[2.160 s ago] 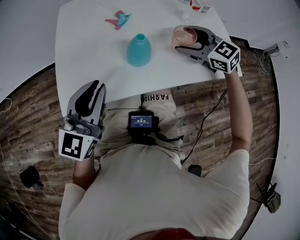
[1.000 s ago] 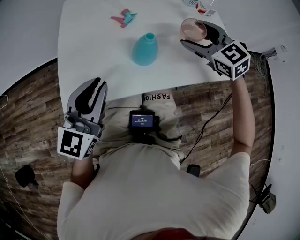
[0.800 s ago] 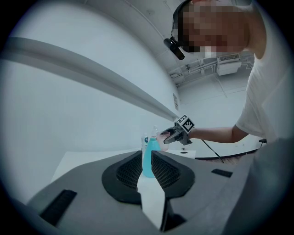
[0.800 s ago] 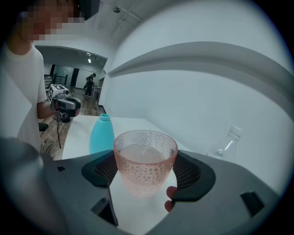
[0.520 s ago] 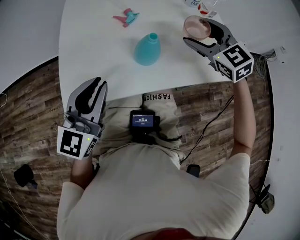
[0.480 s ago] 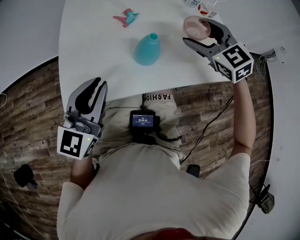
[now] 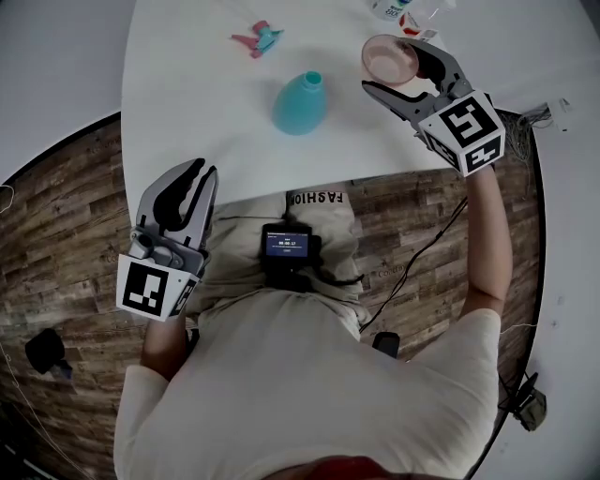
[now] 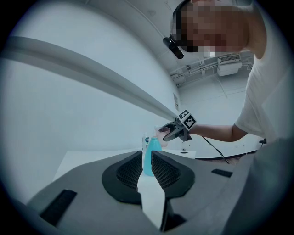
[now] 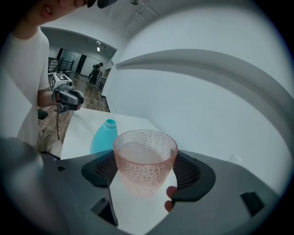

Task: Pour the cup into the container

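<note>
My right gripper [image 7: 401, 77] is shut on a pink dimpled glass cup [image 7: 388, 58], held upright above the right side of the white table [image 7: 187, 103]. In the right gripper view the cup [image 9: 144, 160] fills the space between the pads, and I cannot make out what it holds. The teal bottle-shaped container [image 7: 300, 103] stands on the table to the cup's left, its mouth open, also seen as the container [image 9: 104, 136] behind the cup. My left gripper [image 7: 199, 172] hangs below the table's near edge, jaws almost together, empty. Through its slit shows the container [image 8: 151, 147].
A pink and teal toy [image 7: 258, 37] lies at the table's far side. Small packets [image 7: 398, 9] sit at the far right corner. A person's torso and a chest-mounted device [image 7: 284, 246] are below the table edge, over a wooden floor [image 7: 56, 234].
My right gripper has risen off the table with the cup in it and shifted slightly right and toward the far edge. The left gripper has stayed where it was.
</note>
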`<state>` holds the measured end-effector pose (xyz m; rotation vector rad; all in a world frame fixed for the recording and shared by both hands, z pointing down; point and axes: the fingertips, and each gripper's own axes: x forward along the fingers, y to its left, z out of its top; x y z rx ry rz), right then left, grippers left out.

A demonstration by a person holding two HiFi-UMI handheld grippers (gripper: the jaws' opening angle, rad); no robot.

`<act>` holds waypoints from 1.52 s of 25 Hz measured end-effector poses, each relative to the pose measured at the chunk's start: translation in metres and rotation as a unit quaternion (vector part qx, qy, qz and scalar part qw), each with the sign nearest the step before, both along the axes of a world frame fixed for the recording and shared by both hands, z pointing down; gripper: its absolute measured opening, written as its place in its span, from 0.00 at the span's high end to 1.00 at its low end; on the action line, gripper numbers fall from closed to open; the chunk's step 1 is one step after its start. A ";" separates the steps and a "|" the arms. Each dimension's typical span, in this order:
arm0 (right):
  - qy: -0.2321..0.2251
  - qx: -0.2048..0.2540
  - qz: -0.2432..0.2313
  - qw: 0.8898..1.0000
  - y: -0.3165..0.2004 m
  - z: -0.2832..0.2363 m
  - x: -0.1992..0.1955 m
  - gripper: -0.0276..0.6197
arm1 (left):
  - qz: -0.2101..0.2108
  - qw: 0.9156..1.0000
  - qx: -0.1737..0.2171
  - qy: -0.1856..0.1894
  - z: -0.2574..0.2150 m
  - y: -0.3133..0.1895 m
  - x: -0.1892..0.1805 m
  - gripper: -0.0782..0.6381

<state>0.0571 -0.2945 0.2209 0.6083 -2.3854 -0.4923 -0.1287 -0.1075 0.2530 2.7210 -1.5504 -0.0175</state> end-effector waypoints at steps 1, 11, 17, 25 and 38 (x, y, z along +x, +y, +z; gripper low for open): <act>0.001 0.001 0.000 1.000 0.000 -0.001 -0.001 0.38 | 0.000 1.000 0.000 0.000 0.000 0.000 0.000 0.81; 0.017 0.019 0.001 1.000 0.003 -0.008 -0.017 0.38 | -0.001 1.000 -0.001 0.002 0.001 0.001 -0.003 0.81; 0.035 0.046 -0.005 0.998 0.008 -0.012 -0.028 0.38 | -0.001 1.000 -0.001 0.002 0.001 0.003 -0.004 0.81; 0.049 0.056 -0.014 0.997 0.015 -0.012 -0.038 0.38 | -0.002 1.000 -0.003 0.001 0.002 0.004 -0.007 0.81; 0.083 0.101 -0.013 0.991 0.013 -0.012 -0.046 0.38 | -0.002 1.000 -0.004 0.002 0.003 0.004 -0.007 0.81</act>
